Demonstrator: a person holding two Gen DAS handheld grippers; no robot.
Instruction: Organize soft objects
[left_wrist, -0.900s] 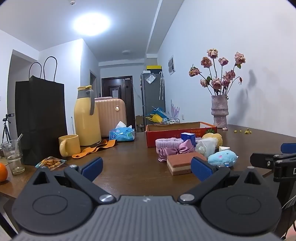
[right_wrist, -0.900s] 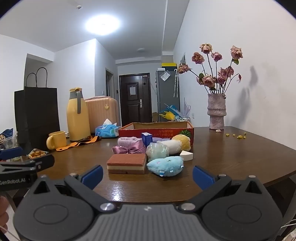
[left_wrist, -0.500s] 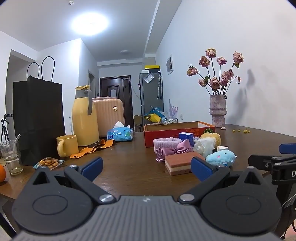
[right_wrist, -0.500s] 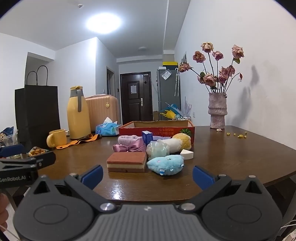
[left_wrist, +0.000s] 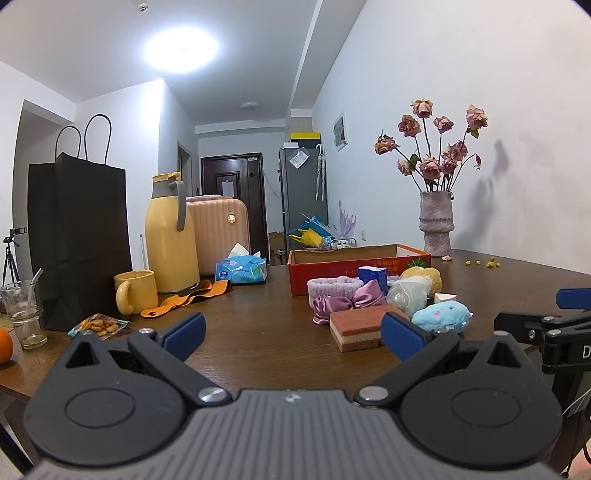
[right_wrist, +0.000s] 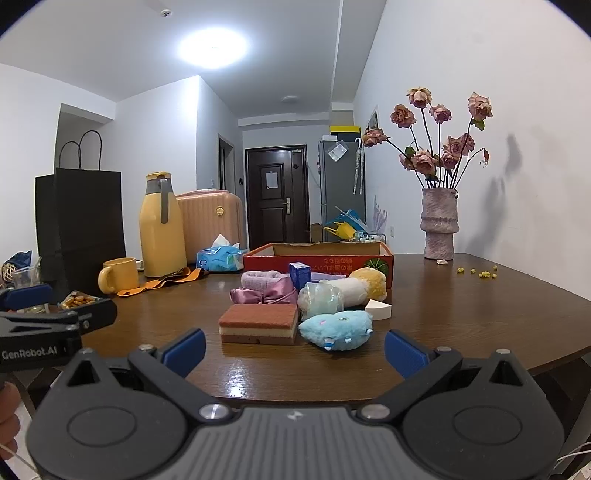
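Soft objects sit heaped on the brown table (right_wrist: 461, 306), just in front of the red cardboard box (right_wrist: 317, 258), whose inside we cannot see. We hold the left gripper (left_wrist: 291, 328) and right gripper (right_wrist: 293, 345) spread wide, empty, well short of that box. Nearest us, before the box, lie a layered rectangular sponge (right_wrist: 258, 324) and a fluffy blue plush (right_wrist: 336, 328); a satiny pink bow (right_wrist: 264, 294) lies behind them.

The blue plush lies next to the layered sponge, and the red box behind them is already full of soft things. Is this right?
Not quite. The blue plush does lie beside the sponge, but the soft things sit on the table in front of the red box, not in it, as the right wrist view shows.
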